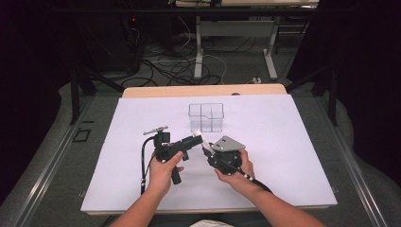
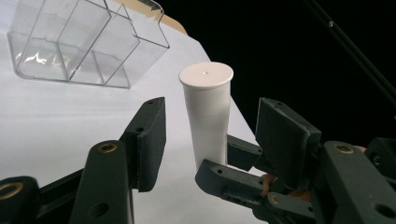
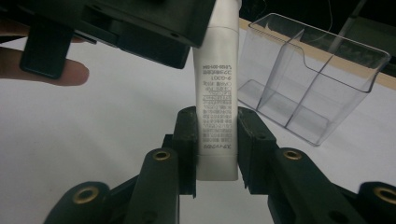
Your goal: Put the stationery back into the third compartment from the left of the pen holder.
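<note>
A white tube (image 3: 215, 79) with small printed text is clamped at its flat end between the pads of my right gripper (image 3: 217, 116). In the left gripper view the tube (image 2: 207, 112) stands cap end up between the jaws of my left gripper (image 2: 212, 112). Both pads stand clear of it, with a gap on each side. The right gripper's fingers (image 2: 236, 154) hold the tube's lower end there. In the high view both grippers meet at the table's middle, left gripper (image 1: 191, 141) and right gripper (image 1: 206, 150), with the tube (image 1: 201, 142) between them.
A clear plastic divided container (image 1: 205, 117) stands upright and empty just beyond the grippers, also seen close by as the container (image 2: 84, 42) and the container (image 3: 308, 79). A white sheet (image 1: 283, 142) covers the table. Cables and desk legs lie on the floor behind.
</note>
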A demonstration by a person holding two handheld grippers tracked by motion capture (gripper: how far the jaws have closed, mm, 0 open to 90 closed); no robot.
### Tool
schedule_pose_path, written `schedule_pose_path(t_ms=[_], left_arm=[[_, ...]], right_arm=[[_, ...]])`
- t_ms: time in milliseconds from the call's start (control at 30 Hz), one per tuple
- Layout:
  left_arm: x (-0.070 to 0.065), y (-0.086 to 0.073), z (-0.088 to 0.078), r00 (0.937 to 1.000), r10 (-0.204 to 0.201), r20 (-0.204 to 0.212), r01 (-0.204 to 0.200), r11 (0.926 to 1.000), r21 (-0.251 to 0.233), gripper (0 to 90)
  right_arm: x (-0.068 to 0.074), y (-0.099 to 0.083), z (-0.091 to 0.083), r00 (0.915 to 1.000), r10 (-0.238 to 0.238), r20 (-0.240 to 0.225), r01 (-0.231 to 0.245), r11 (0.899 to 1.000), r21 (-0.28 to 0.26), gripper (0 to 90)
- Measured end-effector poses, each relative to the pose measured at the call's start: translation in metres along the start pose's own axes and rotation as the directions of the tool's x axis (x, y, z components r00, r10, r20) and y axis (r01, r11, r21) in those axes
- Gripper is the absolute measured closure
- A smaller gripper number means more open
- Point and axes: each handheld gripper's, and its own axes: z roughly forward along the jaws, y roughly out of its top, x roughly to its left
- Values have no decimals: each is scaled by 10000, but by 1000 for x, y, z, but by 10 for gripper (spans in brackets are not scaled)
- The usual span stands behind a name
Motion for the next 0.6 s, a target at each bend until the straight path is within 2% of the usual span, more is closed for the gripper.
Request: schedule_pose_path(t_ms=[300, 433, 467, 600], left_arm=[[3, -4, 2, 10000, -86, 25, 86, 9999, -149, 473], [4, -4, 3, 10000, 2, 24, -2, 10000, -12, 496], [4, -5, 3, 9999, -139, 41, 139, 9999, -59, 500], [4, -5, 4, 9999, -114, 56, 114, 9999, 5, 521]], right_arm=[[8, 0, 1, 9996, -50, -295, 48, 10000, -58, 711], [11, -1, 1, 9992, -85, -386, 86, 10000, 19, 711], [12, -1, 2, 9992, -70, -392, 70, 10000, -9, 711], [14, -2, 3, 9988, -108, -470, 104, 9999, -83, 711]])
